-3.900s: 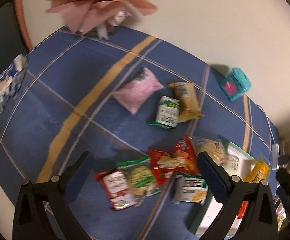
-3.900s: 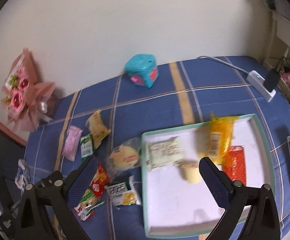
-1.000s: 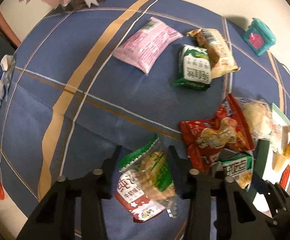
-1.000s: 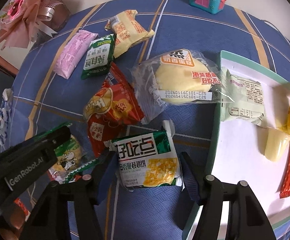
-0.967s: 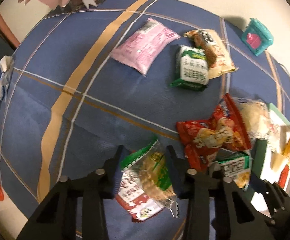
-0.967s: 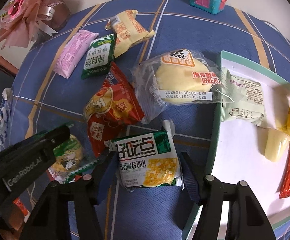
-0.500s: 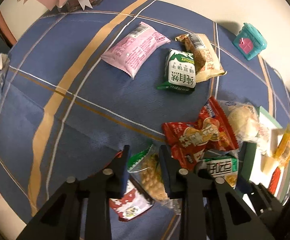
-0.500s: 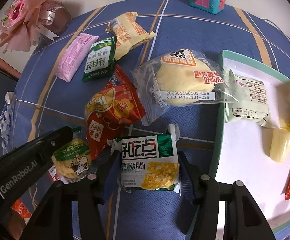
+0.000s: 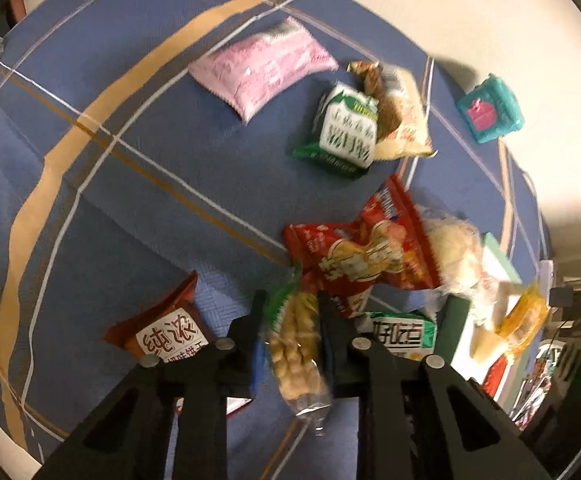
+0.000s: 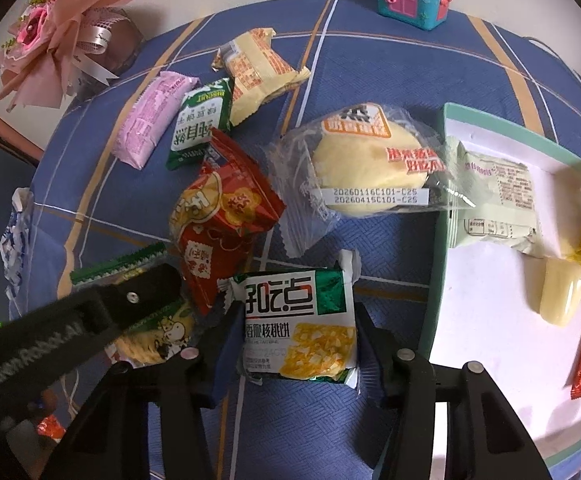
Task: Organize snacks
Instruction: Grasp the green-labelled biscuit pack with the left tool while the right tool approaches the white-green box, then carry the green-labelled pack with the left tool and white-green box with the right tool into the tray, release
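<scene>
Presently, left hand-held gripper point(image 9: 292, 312): fingers clamped on a clear biscuit packet point(image 9: 296, 344), lifted off the blue surface point(image 9: 130, 200) beside a brown packet point(image 9: 166, 334). Right hand-held gripper point(image 10: 296, 320): fingers pressed against both sides of a green-and-white cracker packet point(image 10: 298, 320), just left of the white tray point(image 10: 490, 320). Red packet point(image 10: 220, 216) and wrapped bun point(image 10: 366, 172) lie behind.
</scene>
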Demonstrator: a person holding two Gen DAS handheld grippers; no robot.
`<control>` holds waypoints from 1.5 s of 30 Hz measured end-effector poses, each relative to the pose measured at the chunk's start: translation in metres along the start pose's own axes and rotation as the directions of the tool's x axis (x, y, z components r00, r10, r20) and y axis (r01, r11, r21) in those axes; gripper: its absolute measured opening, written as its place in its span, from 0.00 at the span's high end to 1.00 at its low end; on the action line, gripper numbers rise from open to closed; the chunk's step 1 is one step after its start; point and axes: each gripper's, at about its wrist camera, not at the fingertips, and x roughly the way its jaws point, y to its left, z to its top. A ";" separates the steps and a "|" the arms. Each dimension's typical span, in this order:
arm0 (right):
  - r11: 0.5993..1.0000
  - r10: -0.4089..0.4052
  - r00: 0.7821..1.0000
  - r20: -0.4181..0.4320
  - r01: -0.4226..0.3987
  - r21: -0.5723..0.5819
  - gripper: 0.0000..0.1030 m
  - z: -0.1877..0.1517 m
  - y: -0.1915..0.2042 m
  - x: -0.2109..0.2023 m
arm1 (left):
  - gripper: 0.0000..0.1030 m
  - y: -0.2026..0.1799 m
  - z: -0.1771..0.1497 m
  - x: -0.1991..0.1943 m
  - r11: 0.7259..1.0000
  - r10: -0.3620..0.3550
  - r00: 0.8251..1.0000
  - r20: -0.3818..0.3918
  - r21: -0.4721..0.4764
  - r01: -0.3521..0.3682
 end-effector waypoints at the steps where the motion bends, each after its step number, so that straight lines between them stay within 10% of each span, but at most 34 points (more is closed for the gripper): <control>1: 1.000 -0.002 1.000 0.003 0.002 -0.001 0.47 0.001 0.000 -0.002 | 0.79 -0.001 0.000 -0.004 1.000 0.000 1.000 0.011 0.003 0.000; 24: 0.989 -0.039 0.978 0.204 0.009 0.144 0.47 0.022 -0.057 -0.101 | 0.79 -0.041 0.004 -0.084 0.988 -0.153 0.965 0.213 0.044 0.147; 45: 0.871 -0.242 0.942 0.231 0.106 0.480 0.47 -0.009 -0.240 -0.155 | 0.79 -0.167 -0.052 -0.044 0.935 -0.162 0.983 0.085 0.332 0.126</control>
